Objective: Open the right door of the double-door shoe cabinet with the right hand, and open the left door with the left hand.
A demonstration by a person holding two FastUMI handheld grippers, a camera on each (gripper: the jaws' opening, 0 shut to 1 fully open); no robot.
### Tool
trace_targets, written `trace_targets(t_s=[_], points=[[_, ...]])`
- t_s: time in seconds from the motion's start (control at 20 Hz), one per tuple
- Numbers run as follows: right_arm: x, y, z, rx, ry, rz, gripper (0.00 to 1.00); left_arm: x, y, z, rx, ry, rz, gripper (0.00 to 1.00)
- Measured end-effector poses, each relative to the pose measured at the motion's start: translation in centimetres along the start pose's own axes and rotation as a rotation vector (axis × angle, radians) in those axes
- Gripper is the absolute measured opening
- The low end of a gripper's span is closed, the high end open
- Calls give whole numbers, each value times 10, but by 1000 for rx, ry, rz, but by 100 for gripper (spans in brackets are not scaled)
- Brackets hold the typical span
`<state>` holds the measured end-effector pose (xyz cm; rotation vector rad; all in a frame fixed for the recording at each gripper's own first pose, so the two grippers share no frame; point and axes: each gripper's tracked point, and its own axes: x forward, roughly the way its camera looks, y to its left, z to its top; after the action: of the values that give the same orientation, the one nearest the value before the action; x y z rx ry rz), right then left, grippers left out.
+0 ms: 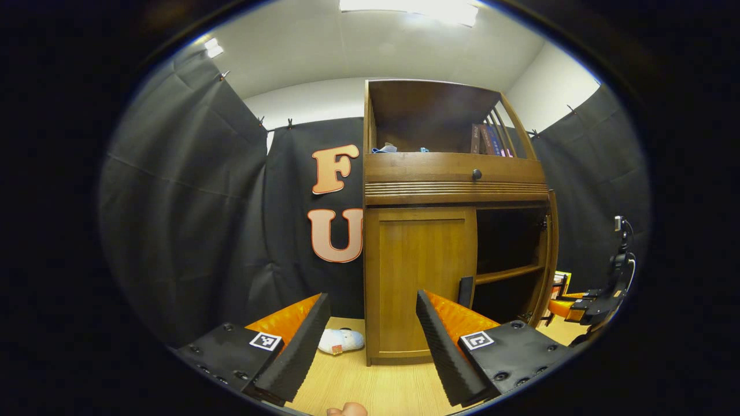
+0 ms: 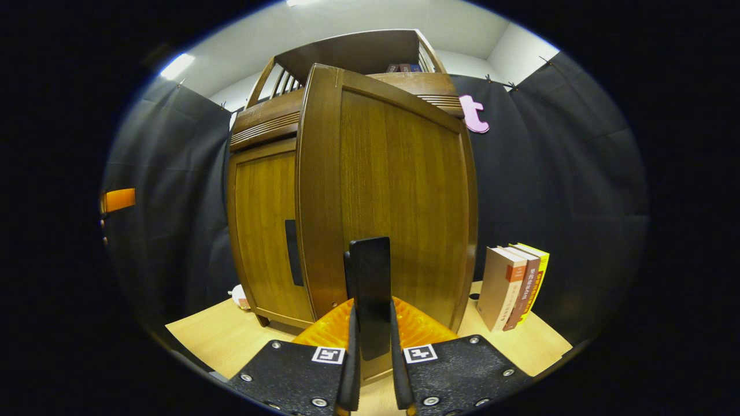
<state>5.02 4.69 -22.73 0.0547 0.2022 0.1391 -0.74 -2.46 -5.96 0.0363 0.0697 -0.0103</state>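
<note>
The wooden shoe cabinet [image 1: 454, 190] stands on a light wood tabletop. Its left door [image 1: 419, 277] is closed, with a dark vertical handle [image 1: 465, 292] at its inner edge. The right door [image 1: 550, 254] is swung out, baring dark shelves inside. My left gripper [image 1: 373, 341] hangs open a short way in front of the left door, touching nothing. In the right gripper view the opened right door [image 2: 404, 196] faces me and my right gripper [image 2: 372, 323] is shut on its dark handle [image 2: 370, 277]. The right gripper [image 1: 601, 300] also appears at the far right of the left gripper view.
A small white soft object [image 1: 341, 341] lies on the tabletop [image 1: 370, 387] left of the cabinet. Books [image 2: 514, 286] stand upright to the right of the open door. More books [image 1: 488, 138] sit in the top shelf, above a drawer with a knob [image 1: 476, 174].
</note>
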Motion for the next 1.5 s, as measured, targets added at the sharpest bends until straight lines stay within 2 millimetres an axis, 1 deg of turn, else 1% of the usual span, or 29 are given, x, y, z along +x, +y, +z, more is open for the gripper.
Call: trace_targets(t_s=[0.1,0.15,0.2,0.3,0.35,0.4,0.45,0.6,0.85,0.9,0.95,1.0,1.35,1.5], points=[[-12,-11,0,-5,0,-18,22,-3,-7,-1,-1,0,-11,97],[-16,-16,1,-8,0,-30,27,-4,-9,-1,-2,0,-15,98],[-19,-24,3,-12,0,-43,20,-5,-12,-1,-3,-1,-19,97],[-25,-37,2,-18,0,-67,18,-6,-18,-2,-5,0,-26,97],[-29,-43,2,-20,0,-78,23,-7,-21,-1,-5,1,-30,97],[-31,-51,2,-21,1,-94,17,-6,-25,-1,-5,2,-32,97],[-39,-62,5,-23,0,-109,14,-7,-28,0,-4,2,-36,97],[-49,-84,6,-34,0,-145,10,-4,-41,-3,-3,7,-52,98],[-57,-116,6,-43,11,-172,2,-1,-62,-4,-7,11,-72,97],[-59,-125,7,-38,12,-175,7,1,-67,-4,-6,11,-75,98],[-63,-138,11,-32,11,-180,0,2,-71,-4,-5,12,-78,97],[-64,-147,11,-24,11,-179,0,3,-76,-5,-3,13,-81,97],[-65,-179,13,45,7,-88,0,12,-106,-11,8,29,-89,98],[-66,-186,14,49,7,-64,0,18,-119,-16,-2,37,-95,98]])
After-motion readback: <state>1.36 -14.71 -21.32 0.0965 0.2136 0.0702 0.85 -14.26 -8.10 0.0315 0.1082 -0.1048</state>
